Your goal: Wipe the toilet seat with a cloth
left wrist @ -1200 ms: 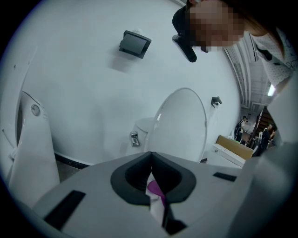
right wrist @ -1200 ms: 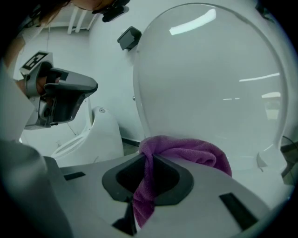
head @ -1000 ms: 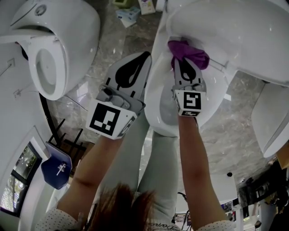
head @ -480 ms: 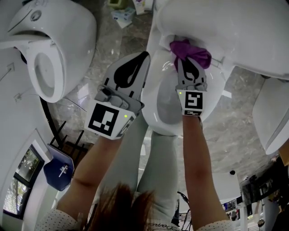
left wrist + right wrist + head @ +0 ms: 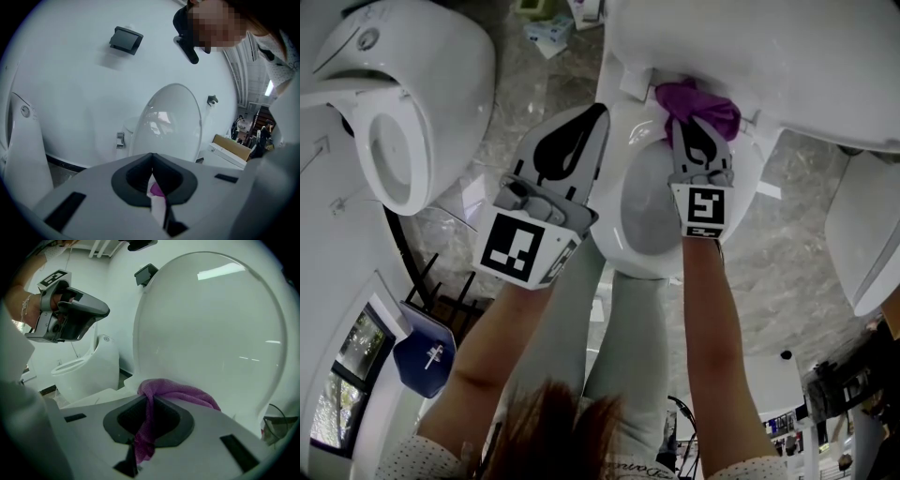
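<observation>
While the right gripper (image 5: 692, 129) clamps its jaws tight on a bunched purple terry cloth (image 5: 703, 105), that cloth lies at the back of the white oval toilet seat (image 5: 615, 220), pressed against the foot of the raised glossy white toilet lid (image 5: 769, 47). From the right gripper view, a strand of the cloth (image 5: 178, 390) runs down through the closed jaws of the right gripper (image 5: 149, 399), and the rest is heaped just ahead of them, touching the lid (image 5: 211, 333).

Off to the seat's left side, the left gripper (image 5: 596, 117) hangs in the air, apart from the cloth, its tips pointing toward the back of the toilet. In its own view the left gripper (image 5: 151, 157) has its jaws drawn together with nothing between them. Through the narrow slit below their meeting point show a sliver of white and a spot of purple that lie beyond them. Ahead of the left gripper stands the upright lid (image 5: 171, 122).

A second white toilet with its seat down (image 5: 441, 84) stands well apart on the left, on the grey marbled floor (image 5: 534, 84). It also shows in the right gripper view (image 5: 84, 373), below the hand-held left gripper (image 5: 70, 317).
</observation>
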